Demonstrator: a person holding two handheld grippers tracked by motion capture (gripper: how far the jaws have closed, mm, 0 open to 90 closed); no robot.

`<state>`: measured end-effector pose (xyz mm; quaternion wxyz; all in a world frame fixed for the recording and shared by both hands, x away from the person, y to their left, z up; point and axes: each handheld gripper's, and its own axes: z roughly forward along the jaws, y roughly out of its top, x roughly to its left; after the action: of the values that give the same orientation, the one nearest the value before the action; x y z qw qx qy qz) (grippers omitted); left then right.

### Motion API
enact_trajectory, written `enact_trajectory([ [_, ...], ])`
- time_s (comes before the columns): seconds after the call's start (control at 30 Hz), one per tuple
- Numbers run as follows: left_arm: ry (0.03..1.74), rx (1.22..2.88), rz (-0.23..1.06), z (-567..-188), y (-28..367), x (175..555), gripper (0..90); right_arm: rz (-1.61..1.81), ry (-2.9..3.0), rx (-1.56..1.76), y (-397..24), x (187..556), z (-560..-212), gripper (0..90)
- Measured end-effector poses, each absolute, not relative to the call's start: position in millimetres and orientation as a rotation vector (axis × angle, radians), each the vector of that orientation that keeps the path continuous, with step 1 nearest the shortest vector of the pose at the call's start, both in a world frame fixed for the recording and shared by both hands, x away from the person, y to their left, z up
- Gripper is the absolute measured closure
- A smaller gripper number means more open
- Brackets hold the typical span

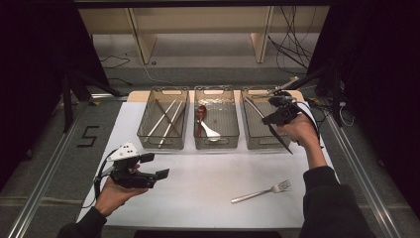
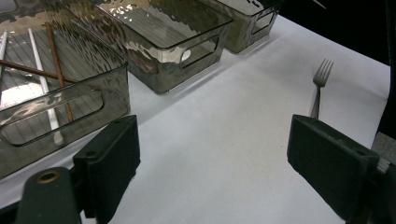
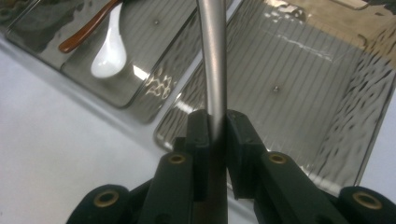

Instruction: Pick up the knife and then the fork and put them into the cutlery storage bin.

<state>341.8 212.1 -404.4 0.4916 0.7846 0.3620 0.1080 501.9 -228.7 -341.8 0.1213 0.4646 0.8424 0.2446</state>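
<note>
Room: dark surround, pale shelving and loose cables beyond the far end. Bench [image 1: 208,198]: white sheet, level, under both units. Three smoked bins in a row ahead of left hand-held gripper [image 1: 154,166], jaws spread, nothing betw. them. Right hand-held gripper [image 3: 215,128] above right-most bin [image 3: 299,79], pinching a metal utensil handle [image 3: 212,56]; utensil type cannot tell. Fork [image 1: 262,191] on bench, below-left of right unit.

The high view looked down from above; both gripper views sat close, sharing the three smoky clear plastic bins [image 1: 216,124] at twelve o'clock.
</note>
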Motion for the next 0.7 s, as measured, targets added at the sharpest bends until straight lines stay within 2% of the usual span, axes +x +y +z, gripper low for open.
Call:
enact_trajectory([
  [0.7, 0.873, 1.898, 0.256, -404.1, 211.1, 341.3, 16.7, 0.593, 2.398, 1.414, -222.7, 551.8, -333.2, 80.9],
])
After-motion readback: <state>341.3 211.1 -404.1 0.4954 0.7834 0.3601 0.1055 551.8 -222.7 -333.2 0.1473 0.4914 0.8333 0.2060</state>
